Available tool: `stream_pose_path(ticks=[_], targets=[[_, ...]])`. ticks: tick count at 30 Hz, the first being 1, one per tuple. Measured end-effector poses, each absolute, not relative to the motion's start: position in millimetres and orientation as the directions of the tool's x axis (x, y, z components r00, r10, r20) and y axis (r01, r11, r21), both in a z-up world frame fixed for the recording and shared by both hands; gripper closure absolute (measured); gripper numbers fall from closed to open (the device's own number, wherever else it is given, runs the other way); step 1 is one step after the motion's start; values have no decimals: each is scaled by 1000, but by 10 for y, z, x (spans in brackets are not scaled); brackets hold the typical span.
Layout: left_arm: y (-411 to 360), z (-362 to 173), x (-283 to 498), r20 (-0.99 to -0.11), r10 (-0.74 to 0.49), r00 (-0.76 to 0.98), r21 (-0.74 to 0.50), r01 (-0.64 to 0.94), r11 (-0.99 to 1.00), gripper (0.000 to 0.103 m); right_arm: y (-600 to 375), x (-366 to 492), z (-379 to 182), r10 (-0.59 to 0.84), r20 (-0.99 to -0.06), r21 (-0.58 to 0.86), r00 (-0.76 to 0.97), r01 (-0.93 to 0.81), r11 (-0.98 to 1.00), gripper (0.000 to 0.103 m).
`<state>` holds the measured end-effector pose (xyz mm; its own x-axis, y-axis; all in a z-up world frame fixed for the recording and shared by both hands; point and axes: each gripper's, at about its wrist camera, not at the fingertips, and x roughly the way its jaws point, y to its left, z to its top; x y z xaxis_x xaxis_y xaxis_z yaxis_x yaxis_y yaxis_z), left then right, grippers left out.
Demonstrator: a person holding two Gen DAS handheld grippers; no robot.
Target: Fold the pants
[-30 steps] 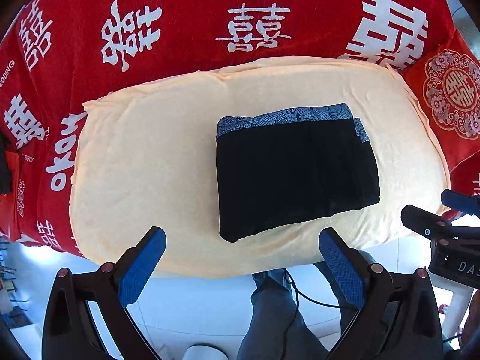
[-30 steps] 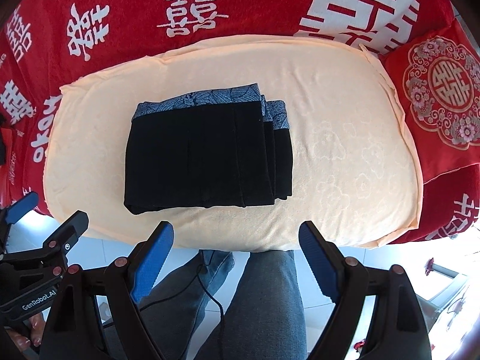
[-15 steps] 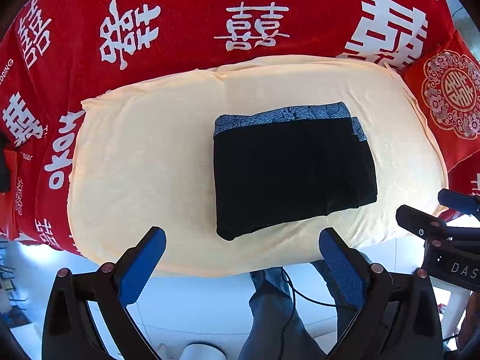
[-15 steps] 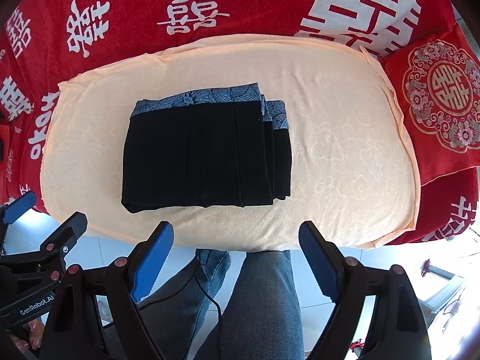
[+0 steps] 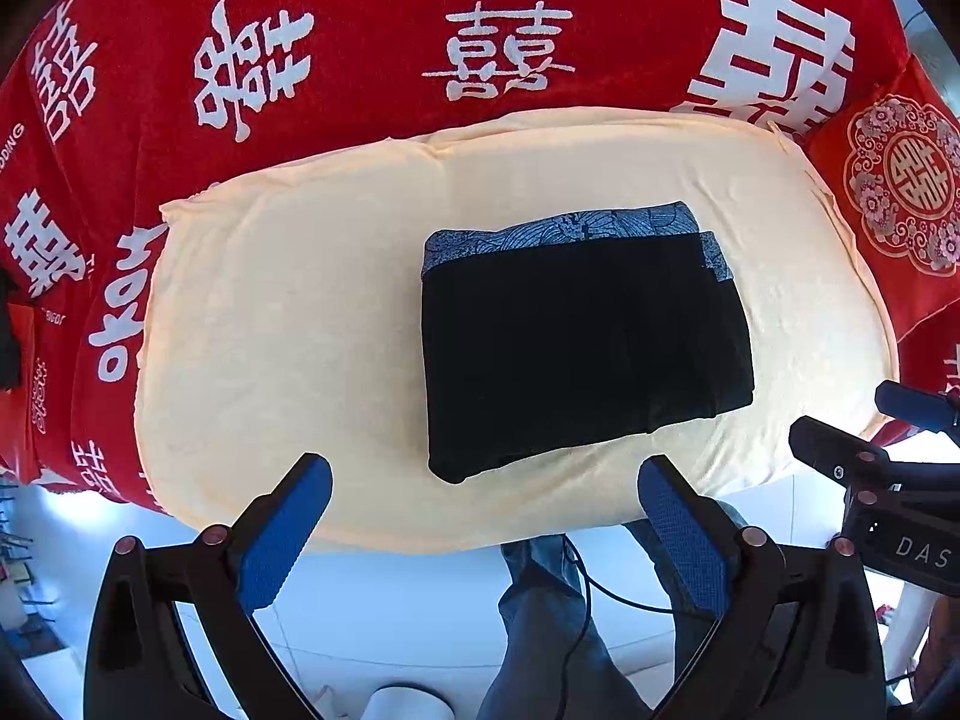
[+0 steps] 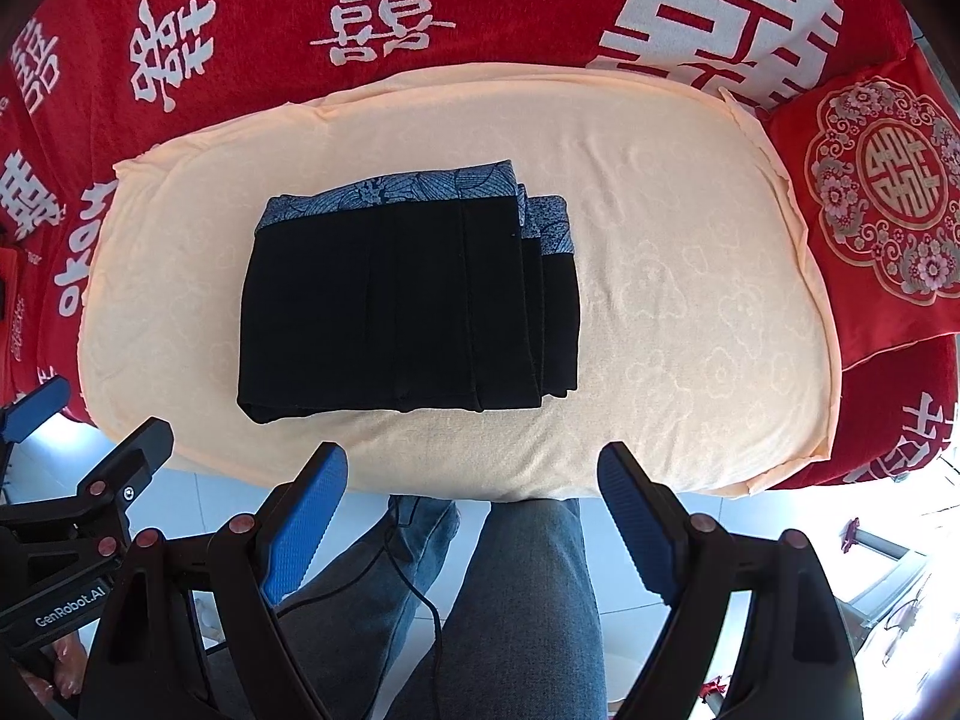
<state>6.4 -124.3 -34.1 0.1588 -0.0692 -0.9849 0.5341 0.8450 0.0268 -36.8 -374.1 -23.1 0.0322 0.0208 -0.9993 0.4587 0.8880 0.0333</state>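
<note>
Right wrist view: black pants [image 6: 408, 306] lie folded on cream cushion [image 6: 690, 312]; left hand-held gripper [image 5: 483, 492] & right hand-held gripper [image 6: 471, 483] both spread wide, holding nothing, above near edge.

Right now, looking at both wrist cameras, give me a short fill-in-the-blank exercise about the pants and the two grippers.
1. The black pants lie ____ into a compact stack.
2. They rest on a ____-colored towel.
3. The left gripper and right gripper are both ____.
4. The patterned waistband lies along the stack's ____ edge.

Missing words: folded; cream; open; far
</note>
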Motion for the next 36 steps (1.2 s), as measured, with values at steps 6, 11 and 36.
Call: stream_pose_path(ticks=[6, 11, 36], targets=[[-1278, -327, 57, -984, -70, 161, 28, 537, 843, 0, -3733, -378, -243, 19, -999, 31, 31, 455, 890, 15], [-1291, -329, 51, -985, -70, 160, 27, 538, 842, 0, -3726, -378, -255, 20, -999, 29, 26, 456, 890, 15], [-1251, -290, 112, -980, -100, 172, 5, 520, 854, 0, -3729, -356, -268, 24, -999, 34, 27, 453, 891, 15]])
